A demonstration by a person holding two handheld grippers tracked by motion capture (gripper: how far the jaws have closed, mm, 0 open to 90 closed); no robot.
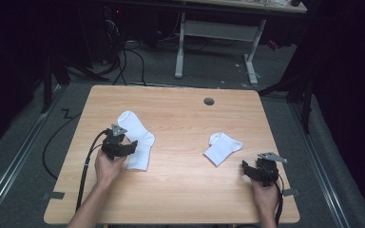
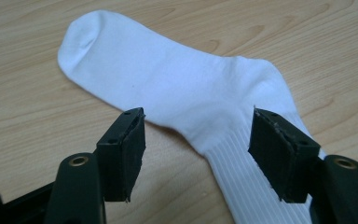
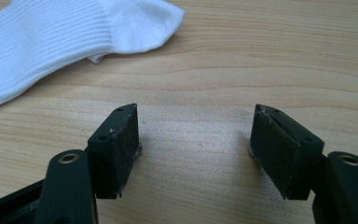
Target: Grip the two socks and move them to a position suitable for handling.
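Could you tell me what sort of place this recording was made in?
Probably a lab or workshop room set up for recording. A bare wooden table with a cable port stands on grey carpet, black cables trail across the floor, and a second desk frame stands behind it, against dark surroundings.

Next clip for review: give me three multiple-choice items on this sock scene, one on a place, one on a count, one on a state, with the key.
1. Where does the folded sock lie?
A. Nearer the right gripper
B. Under the left gripper
C. On the floor

2. How many white socks are on the table?
A. One
B. Two
C. Four

3. How do the left gripper's jaws stand?
A. Clamped on a sock
B. Shut on nothing
C. Open over the long sock

Key: 1 A, the high view shows it just up-left of that gripper. 2 B, one long, one folded. 3 C, the left gripper view shows the pads apart with the sock lying loose beyond them.
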